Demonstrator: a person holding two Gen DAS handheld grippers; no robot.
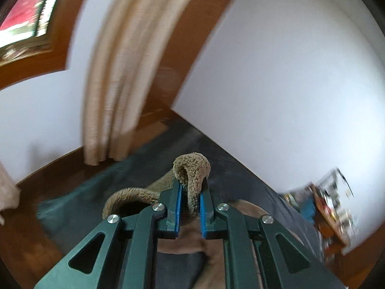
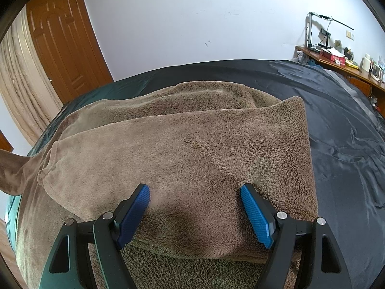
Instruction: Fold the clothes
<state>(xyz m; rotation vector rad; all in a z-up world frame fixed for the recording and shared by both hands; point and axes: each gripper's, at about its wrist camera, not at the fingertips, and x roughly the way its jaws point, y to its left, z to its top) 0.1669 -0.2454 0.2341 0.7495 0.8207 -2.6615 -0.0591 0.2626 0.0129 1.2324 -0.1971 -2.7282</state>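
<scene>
Across dark bed sheet (image 2: 336, 110), brown fleece garment (image 2: 182, 149) lies partly folded, mid-frame. Left gripper (image 1: 191, 200) jaws clenched on lifted fleece edge, likely to carry fold over. Right gripper (image 2: 195, 207) jaws spread wide, released, low over fleece, likely to steady it.

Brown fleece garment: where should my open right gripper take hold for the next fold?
Probably the near folded edge of the brown fleece garment, coming in low from the front. That edge is thick, rounded and slightly raised between the open right gripper fingers. The left gripper already pinches another part.
</scene>
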